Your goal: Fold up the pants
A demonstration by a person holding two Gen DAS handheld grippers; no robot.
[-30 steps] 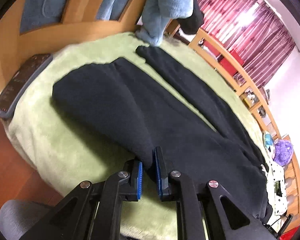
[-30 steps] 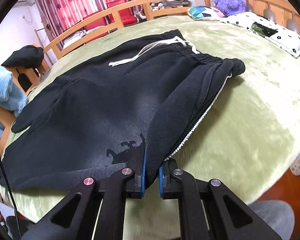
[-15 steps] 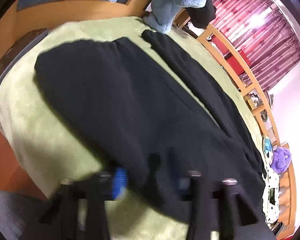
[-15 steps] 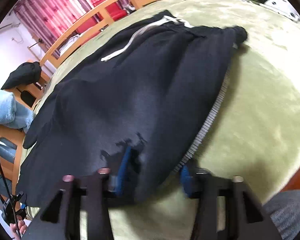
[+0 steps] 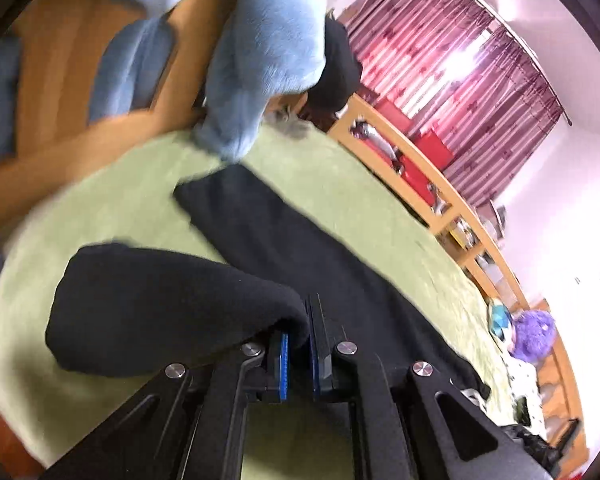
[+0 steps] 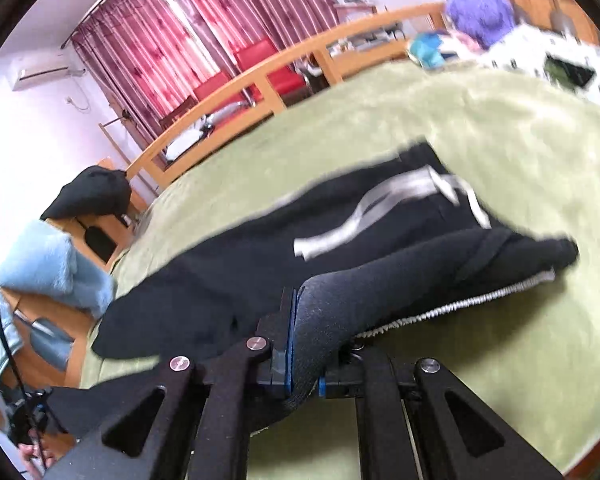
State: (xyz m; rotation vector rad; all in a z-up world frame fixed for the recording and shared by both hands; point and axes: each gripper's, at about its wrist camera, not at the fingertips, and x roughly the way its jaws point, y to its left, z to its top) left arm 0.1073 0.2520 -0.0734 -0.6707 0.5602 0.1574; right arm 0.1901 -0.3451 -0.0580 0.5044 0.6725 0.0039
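Observation:
Black fleece pants (image 5: 300, 240) lie on a green blanket (image 5: 340, 184). My left gripper (image 5: 298, 344) is shut on the near leg's edge (image 5: 160, 304) and holds it lifted, folded over toward the far leg. In the right wrist view my right gripper (image 6: 304, 344) is shut on the near edge of the pants (image 6: 380, 292) by the waistband and holds it raised above the blanket (image 6: 500, 140). A white drawstring (image 6: 380, 208) lies across the waist. The pale ribbed lining (image 6: 460, 304) shows under the raised edge.
A light blue fleece (image 5: 268, 60) hangs over the wooden bed frame (image 5: 440, 184) at the foot. A purple plush toy (image 6: 480, 4) and a patterned pillow (image 6: 560, 64) lie at the head. Red curtains (image 6: 204, 40) are behind. A black garment (image 6: 92, 196) rests on the rail.
Both grippers opened briefly, then shut again on the near edge of the pants. They have lifted it and carried it toward the far side. The near leg now lies folded over.

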